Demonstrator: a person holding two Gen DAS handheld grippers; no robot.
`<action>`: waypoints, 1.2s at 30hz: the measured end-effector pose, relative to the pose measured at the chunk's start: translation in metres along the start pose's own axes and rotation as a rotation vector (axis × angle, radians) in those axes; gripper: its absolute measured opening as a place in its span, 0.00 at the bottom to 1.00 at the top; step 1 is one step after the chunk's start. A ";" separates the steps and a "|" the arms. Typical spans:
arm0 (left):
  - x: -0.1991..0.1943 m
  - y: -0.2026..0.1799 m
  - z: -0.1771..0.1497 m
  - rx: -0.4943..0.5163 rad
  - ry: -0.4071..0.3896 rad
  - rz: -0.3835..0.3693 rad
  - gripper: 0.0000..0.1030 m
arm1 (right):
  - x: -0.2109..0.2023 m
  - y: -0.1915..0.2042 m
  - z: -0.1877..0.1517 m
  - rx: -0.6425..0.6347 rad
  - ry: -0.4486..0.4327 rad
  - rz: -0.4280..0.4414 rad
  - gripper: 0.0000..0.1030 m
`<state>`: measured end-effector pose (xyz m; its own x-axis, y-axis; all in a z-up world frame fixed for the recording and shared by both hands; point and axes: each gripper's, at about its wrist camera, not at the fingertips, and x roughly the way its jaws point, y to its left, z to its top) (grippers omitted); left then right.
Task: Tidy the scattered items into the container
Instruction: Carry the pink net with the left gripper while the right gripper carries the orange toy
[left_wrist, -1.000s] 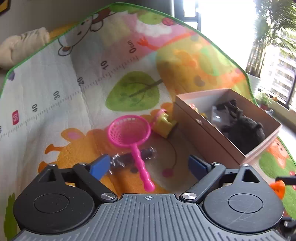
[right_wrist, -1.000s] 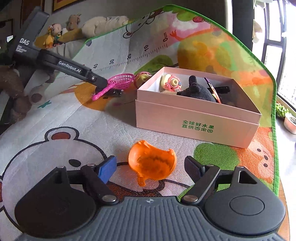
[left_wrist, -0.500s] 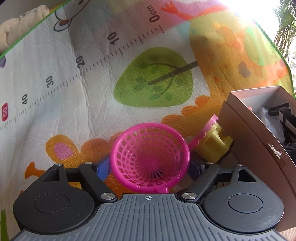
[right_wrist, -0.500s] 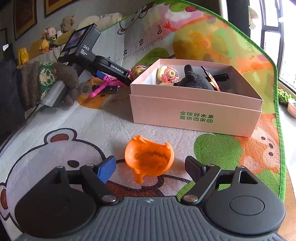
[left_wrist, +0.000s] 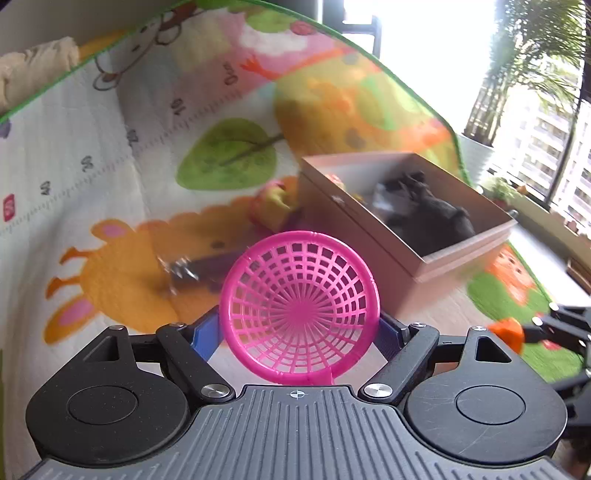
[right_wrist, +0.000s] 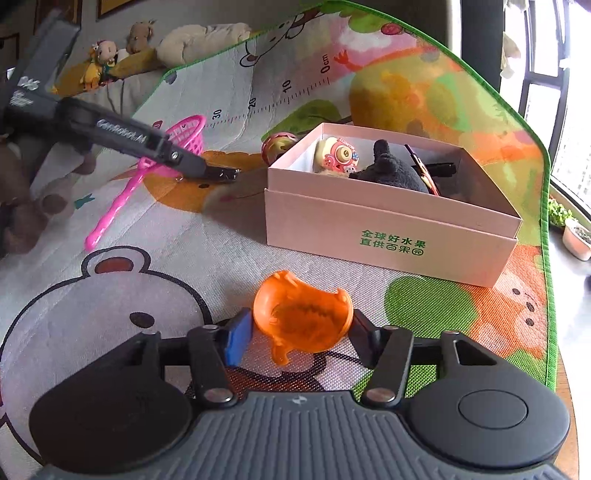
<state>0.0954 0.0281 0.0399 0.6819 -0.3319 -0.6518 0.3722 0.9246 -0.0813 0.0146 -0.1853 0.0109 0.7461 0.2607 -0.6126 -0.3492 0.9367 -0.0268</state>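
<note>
Gripping the pink plastic mesh scoop net (left_wrist: 301, 306) near its basket neck, the left hand-held gripper (left_wrist: 299, 332) carries it left of the pink cardboard box (right_wrist: 388, 225). It's light, stiff and slick, so the handle dangles. The right hand-held gripper (right_wrist: 301, 332) pinches the brittle-looking orange plastic shell (right_wrist: 301, 317) in front of that box.

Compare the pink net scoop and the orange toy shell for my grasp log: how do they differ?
The pink net scoop is open mesh with a long handle; the orange toy shell is a solid, jagged-edged cup. The scoop hangs lifted in the left gripper; the shell sits low over the mat between the right gripper. Both are plastic and gripped.
</note>
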 end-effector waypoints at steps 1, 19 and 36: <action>-0.002 -0.009 -0.009 0.003 0.015 -0.029 0.84 | -0.002 0.000 -0.001 -0.001 -0.003 -0.009 0.54; -0.008 -0.090 -0.063 0.151 0.086 -0.154 0.93 | -0.033 -0.024 -0.031 0.055 -0.017 -0.128 0.57; -0.010 -0.088 -0.067 0.169 0.100 -0.116 0.97 | -0.046 -0.039 -0.038 0.062 -0.014 -0.210 0.73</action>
<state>0.0138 -0.0371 0.0029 0.5661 -0.4060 -0.7174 0.5502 0.8342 -0.0379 -0.0278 -0.2430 0.0105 0.8068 0.0612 -0.5877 -0.1502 0.9832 -0.1038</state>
